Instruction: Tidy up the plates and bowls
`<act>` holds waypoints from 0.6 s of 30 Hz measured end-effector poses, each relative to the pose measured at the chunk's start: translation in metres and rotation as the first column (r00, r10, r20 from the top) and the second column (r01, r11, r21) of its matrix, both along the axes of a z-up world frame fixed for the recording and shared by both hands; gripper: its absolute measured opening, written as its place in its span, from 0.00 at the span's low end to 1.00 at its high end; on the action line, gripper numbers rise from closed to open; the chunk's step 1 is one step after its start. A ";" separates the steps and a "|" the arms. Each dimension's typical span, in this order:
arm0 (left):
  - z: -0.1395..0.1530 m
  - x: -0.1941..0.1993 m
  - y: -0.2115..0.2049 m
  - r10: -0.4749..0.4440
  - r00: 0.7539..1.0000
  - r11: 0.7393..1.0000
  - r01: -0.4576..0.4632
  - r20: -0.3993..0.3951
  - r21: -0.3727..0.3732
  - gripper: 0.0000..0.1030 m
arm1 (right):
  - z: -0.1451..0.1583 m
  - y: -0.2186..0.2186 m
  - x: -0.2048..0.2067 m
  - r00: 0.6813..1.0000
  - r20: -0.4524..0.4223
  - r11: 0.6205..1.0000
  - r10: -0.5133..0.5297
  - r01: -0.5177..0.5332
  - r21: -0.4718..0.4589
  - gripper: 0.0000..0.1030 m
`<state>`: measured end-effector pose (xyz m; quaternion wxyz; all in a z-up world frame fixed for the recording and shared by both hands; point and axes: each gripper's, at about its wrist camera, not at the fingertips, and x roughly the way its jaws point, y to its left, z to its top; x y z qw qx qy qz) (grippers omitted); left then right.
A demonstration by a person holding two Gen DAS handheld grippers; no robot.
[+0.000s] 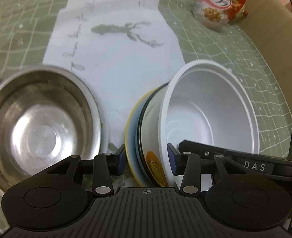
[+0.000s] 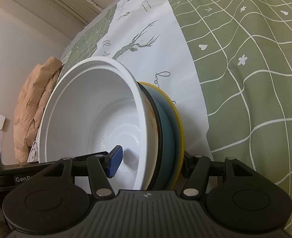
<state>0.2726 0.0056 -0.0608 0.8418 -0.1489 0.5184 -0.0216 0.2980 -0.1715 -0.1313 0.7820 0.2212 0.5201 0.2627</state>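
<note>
A nested stack is riding tilted on edge above the green checked tablecloth: one white bowl is sitting in a black-rimmed dish, which is sitting in a blue plate backed by a yellow plate. Both grippers are clamping it. The right gripper is pinching across the whole stack, one blue pad inside the bowl and the other finger behind the yellow plate; the left gripper is squeezing the stack's near edge between its pads. The white bowl is looking thin, light and slightly flexible, while the plates seem stiff, glossy and breakable, so the pieces could be sliding apart unless the rims are gripped together. One steel bowl is waiting on the cloth beside the stack, apart from it, with one cereal bag standing farther back.
</note>
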 end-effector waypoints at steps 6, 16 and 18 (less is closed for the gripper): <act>0.010 0.002 0.005 0.004 0.999 1.000 -0.005 0.049 0.024 0.42 | 0.003 0.003 0.001 1.000 0.016 1.000 0.002 -0.002 -0.023 0.58; 0.011 0.008 0.008 0.012 0.998 0.998 -0.015 0.055 0.057 0.41 | 0.022 -0.009 0.012 0.996 0.077 0.995 -0.035 0.042 -0.090 0.58; 0.011 0.009 0.011 0.015 0.999 0.999 -0.017 0.050 0.038 0.41 | 0.026 -0.011 0.013 0.995 0.092 0.994 -0.038 0.048 -0.101 0.58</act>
